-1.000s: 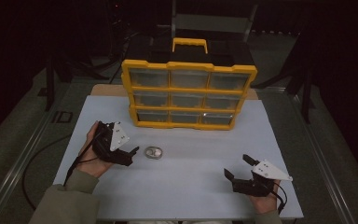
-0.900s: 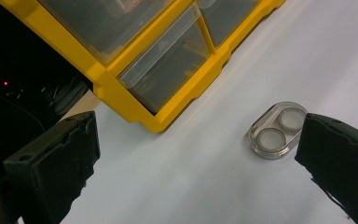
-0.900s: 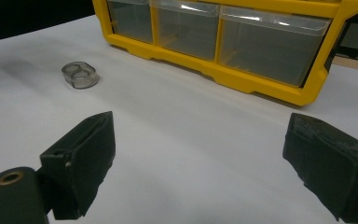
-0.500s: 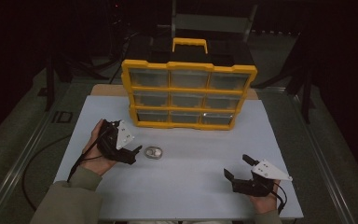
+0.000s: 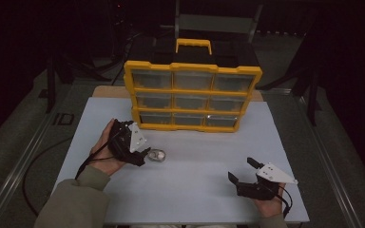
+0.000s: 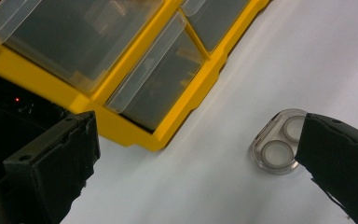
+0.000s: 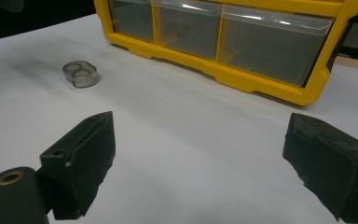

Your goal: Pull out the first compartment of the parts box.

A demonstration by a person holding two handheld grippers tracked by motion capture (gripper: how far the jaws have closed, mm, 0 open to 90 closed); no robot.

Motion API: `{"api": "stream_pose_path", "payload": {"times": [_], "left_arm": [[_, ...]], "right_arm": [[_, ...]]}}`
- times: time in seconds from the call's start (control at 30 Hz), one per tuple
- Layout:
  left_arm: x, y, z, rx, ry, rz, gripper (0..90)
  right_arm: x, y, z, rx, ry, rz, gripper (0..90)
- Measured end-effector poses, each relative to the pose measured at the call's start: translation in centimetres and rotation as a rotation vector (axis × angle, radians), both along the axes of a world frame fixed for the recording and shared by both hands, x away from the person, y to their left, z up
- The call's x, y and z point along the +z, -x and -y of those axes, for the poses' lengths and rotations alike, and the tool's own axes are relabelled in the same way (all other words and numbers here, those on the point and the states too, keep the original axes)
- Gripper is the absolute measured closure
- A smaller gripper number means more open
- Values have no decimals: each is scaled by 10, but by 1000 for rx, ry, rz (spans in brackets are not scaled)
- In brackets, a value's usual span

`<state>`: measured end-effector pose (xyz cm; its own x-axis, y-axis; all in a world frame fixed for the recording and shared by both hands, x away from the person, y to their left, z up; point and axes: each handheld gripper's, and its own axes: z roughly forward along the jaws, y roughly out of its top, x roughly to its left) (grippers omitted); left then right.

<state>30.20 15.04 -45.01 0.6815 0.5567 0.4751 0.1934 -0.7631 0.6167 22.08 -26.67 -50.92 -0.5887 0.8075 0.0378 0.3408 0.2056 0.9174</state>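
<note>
Your left gripper (image 5: 145, 153) has slid closer; its wide-open jaws now sit beside the clear case (image 5: 156, 155), mid-frame, near the yellow box (image 5: 192, 90).

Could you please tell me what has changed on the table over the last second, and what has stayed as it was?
The left gripper has slid toward the small clear case on the white table, so one open jaw now sits right beside it; nothing has been gripped. The case itself, the yellow drawer organizer and the right gripper, open and resting near the front edge, have stayed where they were.
</note>
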Motion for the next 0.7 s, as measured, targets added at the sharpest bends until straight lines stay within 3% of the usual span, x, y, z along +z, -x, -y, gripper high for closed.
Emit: {"api": "stream_pose_path", "payload": {"times": [0.33, 0.5, 0.7], "left_arm": [[-3, -2, 10, -21, -62, 21, 3], [-5, -5, 11, -16, -66, 23, 3], [-5, -7, 14, -16, -98, 33, 3]], "right_arm": [[0, 0, 0, 0, 0, -1, 96], [0, 0, 0, 0, 0, -2, 96], [0, 0, -1, 1, -1, -3, 96]]}}
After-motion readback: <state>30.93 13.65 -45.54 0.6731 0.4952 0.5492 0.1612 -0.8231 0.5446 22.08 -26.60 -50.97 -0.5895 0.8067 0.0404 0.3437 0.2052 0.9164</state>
